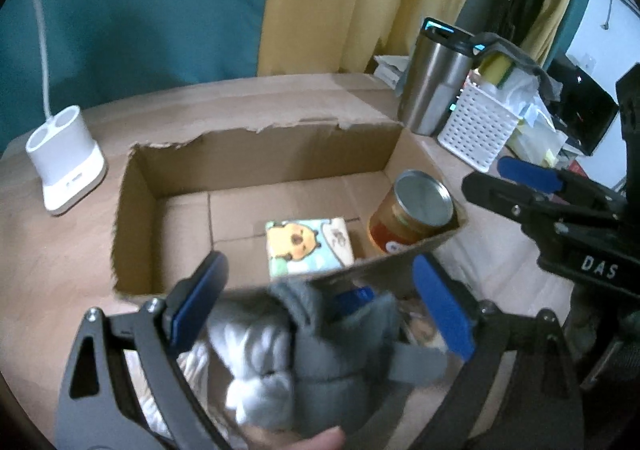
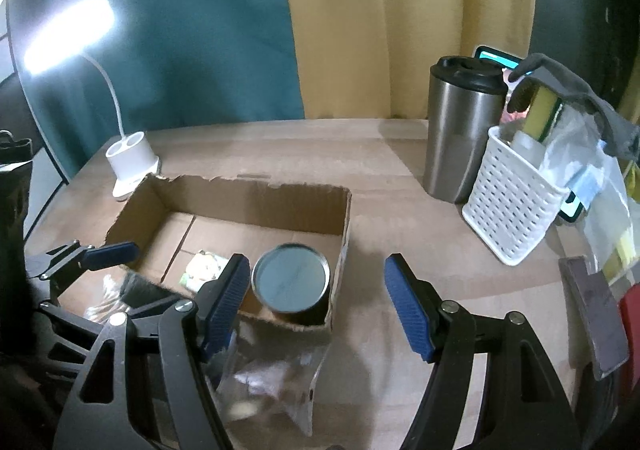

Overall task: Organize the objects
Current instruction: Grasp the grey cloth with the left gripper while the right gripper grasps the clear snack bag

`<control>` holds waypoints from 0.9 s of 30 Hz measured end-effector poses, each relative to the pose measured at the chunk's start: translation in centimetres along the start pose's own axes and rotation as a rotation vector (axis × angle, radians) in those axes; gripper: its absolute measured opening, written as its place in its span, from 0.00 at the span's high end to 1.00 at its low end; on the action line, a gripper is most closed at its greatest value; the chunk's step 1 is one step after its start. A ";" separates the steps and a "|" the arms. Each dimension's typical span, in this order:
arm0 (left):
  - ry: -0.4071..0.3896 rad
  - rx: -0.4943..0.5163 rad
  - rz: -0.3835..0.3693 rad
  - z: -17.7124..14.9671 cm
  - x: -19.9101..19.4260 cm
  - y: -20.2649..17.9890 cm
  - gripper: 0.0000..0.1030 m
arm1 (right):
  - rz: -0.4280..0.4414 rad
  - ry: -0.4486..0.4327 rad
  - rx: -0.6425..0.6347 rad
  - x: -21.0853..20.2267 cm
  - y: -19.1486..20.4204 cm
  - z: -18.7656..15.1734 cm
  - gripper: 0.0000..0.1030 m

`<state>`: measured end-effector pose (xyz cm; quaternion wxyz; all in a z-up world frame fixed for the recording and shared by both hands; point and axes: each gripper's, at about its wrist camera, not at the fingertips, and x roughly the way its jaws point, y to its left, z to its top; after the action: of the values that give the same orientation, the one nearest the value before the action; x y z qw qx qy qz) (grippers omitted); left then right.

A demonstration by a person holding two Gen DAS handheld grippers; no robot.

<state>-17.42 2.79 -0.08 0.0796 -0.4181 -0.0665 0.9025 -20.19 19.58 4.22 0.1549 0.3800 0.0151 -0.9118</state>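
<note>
An open cardboard box (image 1: 256,153) (image 2: 248,189) holds an upright tin can (image 1: 412,209) (image 2: 292,282) at its right end and a cartoon-printed tissue packet (image 1: 308,246) (image 2: 204,268) beside it. My left gripper (image 1: 322,298) stands wide open in front of the box. A blurred grey and white plush toy (image 1: 304,350) lies between and below its fingers, and the pads do not press on it. My right gripper (image 2: 318,302) (image 1: 516,189) is open near the box's right front corner. A clear plastic bag (image 2: 272,382) lies on the table under its left finger.
A white lamp base (image 1: 66,157) (image 2: 130,157) stands left of the box. A steel tumbler (image 1: 434,81) (image 2: 460,133) and a stuffed white perforated basket (image 1: 476,125) (image 2: 512,209) stand at the right. Dark flat items (image 2: 596,314) lie at the far right. A fingertip (image 1: 320,442) shows at the bottom.
</note>
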 end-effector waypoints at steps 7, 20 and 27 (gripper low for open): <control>-0.023 -0.030 0.028 -2.2 -2.0 0.9 0.08 | 0.010 0.005 -0.003 -0.9 0.6 -1.5 0.29; -0.040 -0.057 0.072 -5.2 -3.5 1.6 0.08 | 0.025 0.045 -0.022 -1.0 1.9 -4.2 0.29; -0.046 -0.043 0.118 -6.7 -3.6 1.3 0.08 | 0.023 0.071 -0.017 -0.7 1.9 -5.5 0.29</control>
<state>-10.18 1.19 -1.95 0.0159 -0.4021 -0.0628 0.9133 -15.36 18.81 0.95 0.1681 0.4107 0.0240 -0.8958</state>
